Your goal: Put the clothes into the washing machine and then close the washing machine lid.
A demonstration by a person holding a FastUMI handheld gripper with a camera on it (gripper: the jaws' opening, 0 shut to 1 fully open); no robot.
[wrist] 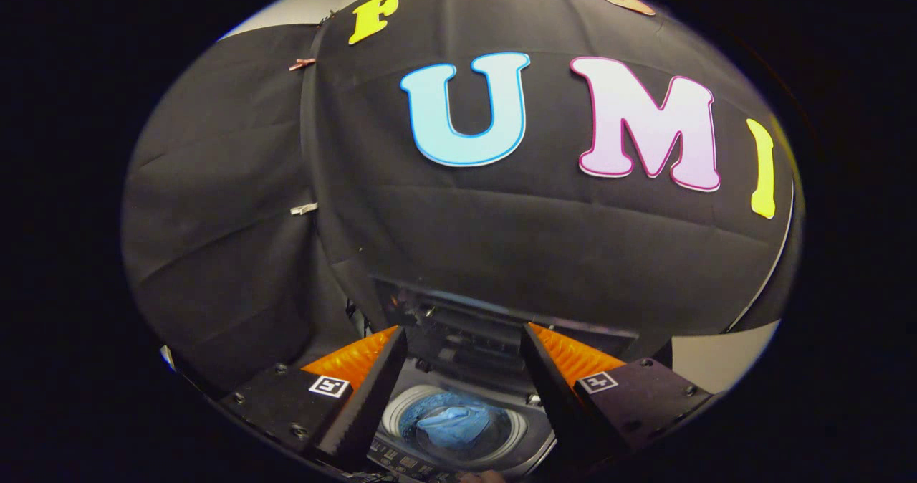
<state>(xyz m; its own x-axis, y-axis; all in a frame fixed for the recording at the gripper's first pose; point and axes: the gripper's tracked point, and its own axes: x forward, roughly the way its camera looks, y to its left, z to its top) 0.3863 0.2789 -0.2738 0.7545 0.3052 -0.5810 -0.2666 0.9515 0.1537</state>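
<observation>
Blue clothes [453, 426] crumpled in washing machine [401, 405] drum (lid up); gripper [462, 334] released, empty.

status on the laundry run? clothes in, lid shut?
Done: the blue clothes lie inside the washing machine drum, seen between the fingers. In hand: nothing; the tool is open and empty above the opening. Left: the lid is up against the booth wall and has yet to be closed.
</observation>
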